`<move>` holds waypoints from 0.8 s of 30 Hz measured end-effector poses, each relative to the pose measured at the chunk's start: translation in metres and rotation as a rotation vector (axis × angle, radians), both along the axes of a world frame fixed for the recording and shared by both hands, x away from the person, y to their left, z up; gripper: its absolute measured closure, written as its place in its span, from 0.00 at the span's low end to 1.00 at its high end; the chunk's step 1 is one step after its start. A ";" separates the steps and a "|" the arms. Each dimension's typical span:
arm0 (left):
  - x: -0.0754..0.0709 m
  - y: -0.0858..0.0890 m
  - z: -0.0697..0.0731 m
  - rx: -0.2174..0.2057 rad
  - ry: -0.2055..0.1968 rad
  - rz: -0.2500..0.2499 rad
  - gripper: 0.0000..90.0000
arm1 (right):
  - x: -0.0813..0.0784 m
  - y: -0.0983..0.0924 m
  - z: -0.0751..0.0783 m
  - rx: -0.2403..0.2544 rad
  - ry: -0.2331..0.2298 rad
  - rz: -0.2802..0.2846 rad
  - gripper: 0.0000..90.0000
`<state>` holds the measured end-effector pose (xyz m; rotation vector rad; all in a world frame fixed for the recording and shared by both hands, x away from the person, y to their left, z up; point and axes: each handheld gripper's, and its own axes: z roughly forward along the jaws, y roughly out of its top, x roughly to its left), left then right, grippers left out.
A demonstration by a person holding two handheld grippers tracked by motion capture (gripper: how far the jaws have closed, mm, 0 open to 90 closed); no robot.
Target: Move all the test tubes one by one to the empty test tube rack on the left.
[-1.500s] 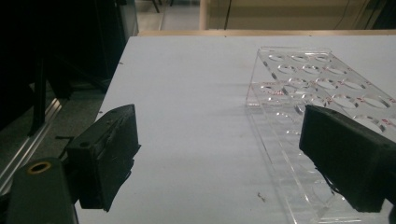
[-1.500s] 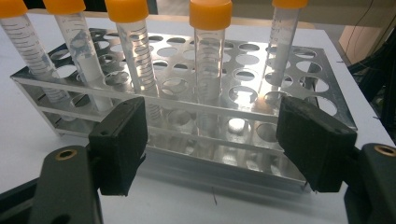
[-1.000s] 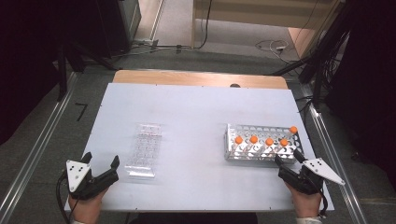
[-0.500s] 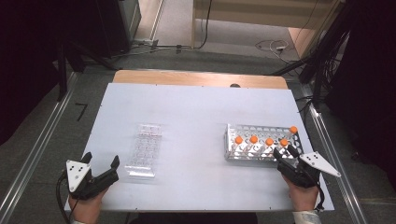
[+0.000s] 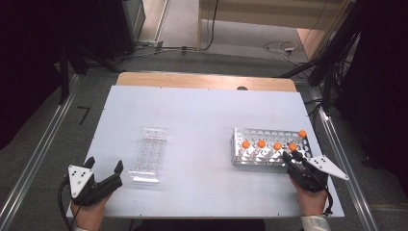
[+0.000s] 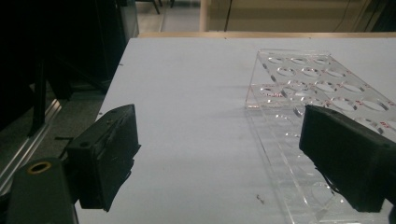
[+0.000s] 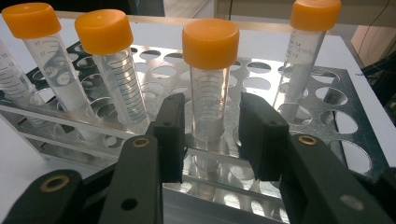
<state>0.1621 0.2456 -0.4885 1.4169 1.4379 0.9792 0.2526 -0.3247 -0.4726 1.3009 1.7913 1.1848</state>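
The right gripper (image 7: 210, 135) sits at the near right corner of the metal rack (image 5: 269, 153), at about five o'clock on the white table (image 5: 202, 115) in the high view; its jaws have just been closing, and in the right gripper view they stand either side of an orange-capped tube (image 7: 209, 88) upright in the rack's front row, a sliver of gap visible on each side, so the pads are not yet pressing on it; two more capped tubes (image 7: 109, 65) stand at ten o'clock from that one, leaning slightly, and a fourth (image 7: 306, 51) stands farther back at two o'clock; in the high view four orange caps line the rack's near row and a fifth sits at its far right corner. The left gripper (image 5: 103, 175) rests at about seven o'clock on the table, held by a hand at the near edge; its jaws are wide apart with nothing between them; the clear plastic rack (image 6: 317, 98) lies flat just beside it, at two o'clock from the gripper in the left gripper view, its near end reaching under the right-hand jaw; whether they touch cannot be told.
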 end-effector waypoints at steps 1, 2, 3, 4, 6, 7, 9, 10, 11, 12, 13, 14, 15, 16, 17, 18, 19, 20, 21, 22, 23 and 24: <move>0.000 0.000 0.000 -0.001 0.000 0.000 0.13 | 0.000 0.000 0.000 0.000 -0.001 0.001 0.67; 0.000 0.000 0.000 -0.001 0.000 0.000 0.13 | 0.000 0.000 0.000 -0.001 -0.004 0.003 0.68; 0.000 0.000 0.000 -0.001 0.000 0.000 0.13 | 0.000 0.001 0.000 -0.003 -0.006 0.001 0.69; 0.000 0.000 0.000 -0.001 0.000 0.000 0.13 | 0.001 0.001 0.000 -0.003 -0.007 -0.002 0.70; 0.000 0.000 0.000 -0.001 0.000 -0.002 0.13 | 0.004 0.002 0.000 -0.001 -0.010 0.000 0.73; 0.000 0.000 0.000 0.000 0.000 -0.001 0.13 | 0.005 0.003 0.000 -0.005 -0.010 -0.001 0.73; 0.000 0.000 0.000 -0.001 -0.001 0.000 0.13 | 0.006 0.003 0.000 -0.007 -0.010 -0.002 0.74; 0.000 0.000 0.000 -0.003 -0.001 0.000 0.13 | 0.007 0.004 0.000 -0.007 -0.012 -0.003 0.78; 0.000 0.000 0.000 -0.003 -0.001 0.000 0.13 | 0.007 0.004 0.000 -0.011 -0.015 0.000 0.79; 0.000 0.001 0.000 -0.005 -0.002 0.000 0.13 | 0.007 0.004 0.000 -0.011 -0.015 0.000 0.79; 0.000 0.001 0.000 -0.005 -0.002 0.000 0.13 | 0.007 0.005 0.000 -0.012 -0.014 -0.002 0.79; 0.000 0.001 0.000 -0.004 -0.002 0.000 0.13 | 0.006 0.005 0.000 -0.018 -0.019 -0.002 0.79; 0.000 0.001 0.000 -0.004 -0.003 -0.001 0.13 | 0.006 0.005 0.001 -0.015 -0.025 -0.003 0.79; 0.000 0.001 0.000 -0.004 -0.004 -0.001 0.13 | 0.005 0.005 0.002 -0.014 -0.032 -0.006 0.79; 0.000 0.001 0.000 -0.004 -0.004 -0.001 0.13 | 0.005 0.005 0.002 -0.014 -0.032 -0.006 0.79; 0.000 0.001 0.000 -0.002 -0.003 -0.001 0.13 | 0.004 0.003 0.005 -0.003 -0.046 -0.007 0.79; 0.000 0.001 0.000 -0.002 -0.005 0.001 0.13 | 0.003 0.003 0.007 0.005 -0.050 -0.006 0.79; -0.001 0.001 0.001 -0.002 -0.006 0.002 0.13 | 0.002 0.003 0.009 0.007 -0.055 -0.006 0.79; -0.001 0.001 0.001 -0.002 -0.006 0.002 0.13 | 0.002 0.003 0.009 0.007 -0.055 -0.006 0.79; -0.001 0.001 0.001 -0.002 -0.007 0.002 0.13 | 0.001 0.003 0.011 0.009 -0.058 -0.003 0.79; -0.001 0.001 0.001 -0.002 -0.009 0.002 0.13 | -0.001 0.002 0.016 0.015 -0.074 -0.004 0.79; -0.001 0.001 0.001 -0.001 -0.007 0.002 0.13 | -0.003 0.002 0.018 0.028 -0.084 -0.005 0.79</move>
